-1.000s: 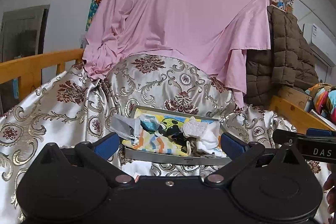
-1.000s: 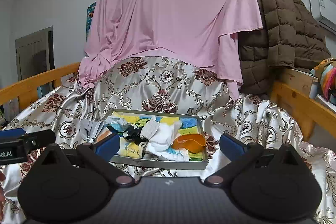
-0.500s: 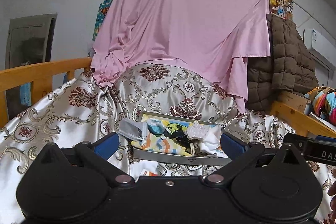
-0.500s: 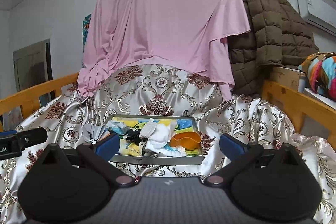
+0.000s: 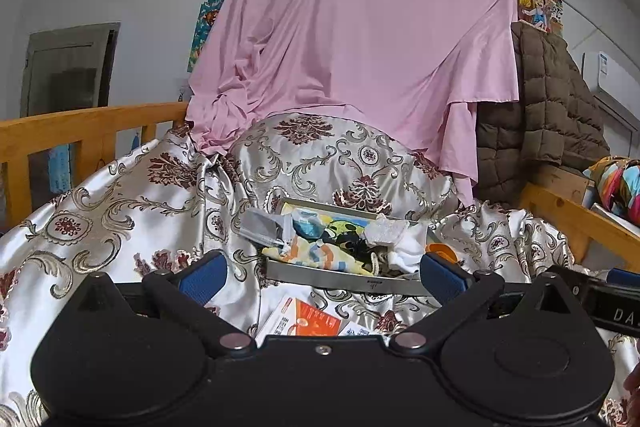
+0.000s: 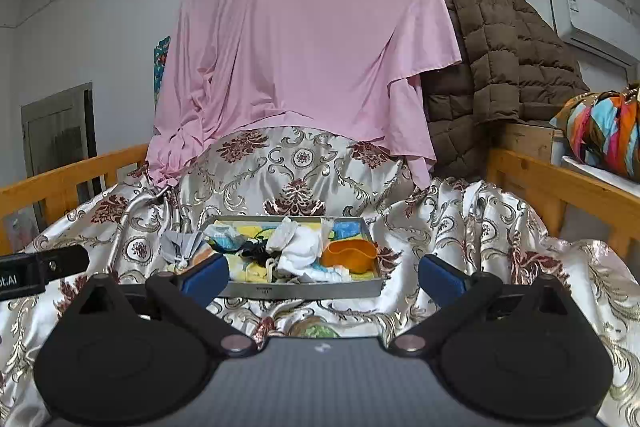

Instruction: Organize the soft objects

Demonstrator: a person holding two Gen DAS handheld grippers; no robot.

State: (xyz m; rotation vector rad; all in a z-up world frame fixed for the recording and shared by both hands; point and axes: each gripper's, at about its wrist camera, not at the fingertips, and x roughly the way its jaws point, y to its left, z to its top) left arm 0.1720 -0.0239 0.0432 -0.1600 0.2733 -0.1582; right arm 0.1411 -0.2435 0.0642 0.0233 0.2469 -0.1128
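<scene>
A grey metal tray (image 6: pixel 304 291) sits on the patterned satin bedspread (image 6: pixel 460 227), and it also shows in the left wrist view (image 5: pixel 344 279). It holds a heap of soft things: a white cloth (image 6: pixel 300 247), an orange piece (image 6: pixel 350 255), a black tangle (image 6: pixel 256 251) and yellow printed fabric (image 5: pixel 320 255). A grey cloth (image 6: pixel 180 247) hangs over the tray's left edge. My left gripper (image 5: pixel 320 273) is open and empty, short of the tray. My right gripper (image 6: pixel 324 277) is open and empty, short of the tray.
A pink sheet (image 6: pixel 308 59) hangs behind the bed. A brown quilted coat (image 6: pixel 500 75) hangs at the right. Wooden bed rails (image 5: pixel 80 131) run along both sides. An orange and white packet (image 5: pixel 308 321) lies on the bedspread before the tray.
Both grippers have drawn back and tilted up a little, so the tray looks smaller and farther. The orange packet has come into the left wrist view. Both stay open.
</scene>
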